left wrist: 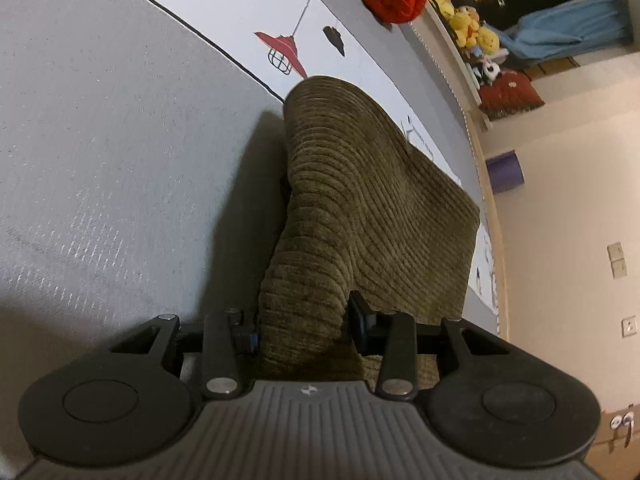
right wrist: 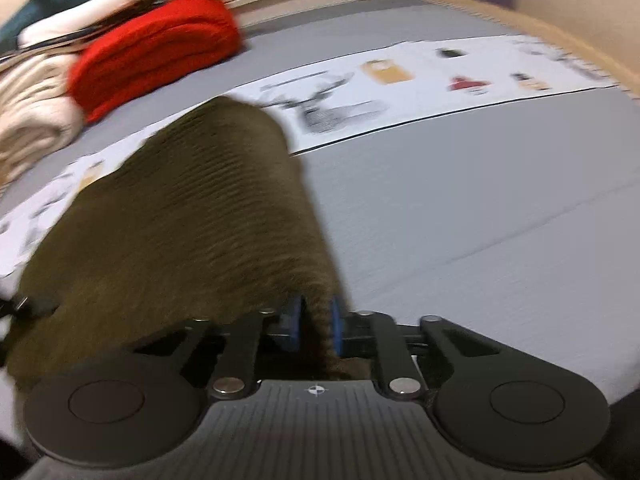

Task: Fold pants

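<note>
The pants (left wrist: 360, 200) are olive-brown corduroy, lifted off the grey bed cover (left wrist: 100, 140) into a ridge. In the left wrist view a thick bunch of the fabric fills the gap of my left gripper (left wrist: 304, 324), which is shut on it. From there the cloth slopes away onto the bed. In the blurred right wrist view the pants (right wrist: 192, 220) spread to the left. My right gripper (right wrist: 316, 320) is shut on a thin fold of their edge, held between its blue pads (right wrist: 335, 326). The underside of the cloth is hidden.
A white printed strip (right wrist: 440, 80) runs across the grey bed cover (right wrist: 480, 200). A red folded blanket (right wrist: 152, 52) and cream blankets (right wrist: 32, 120) are stacked at the far left. Plush toys (left wrist: 472, 28) line a shelf beyond the bed's edge.
</note>
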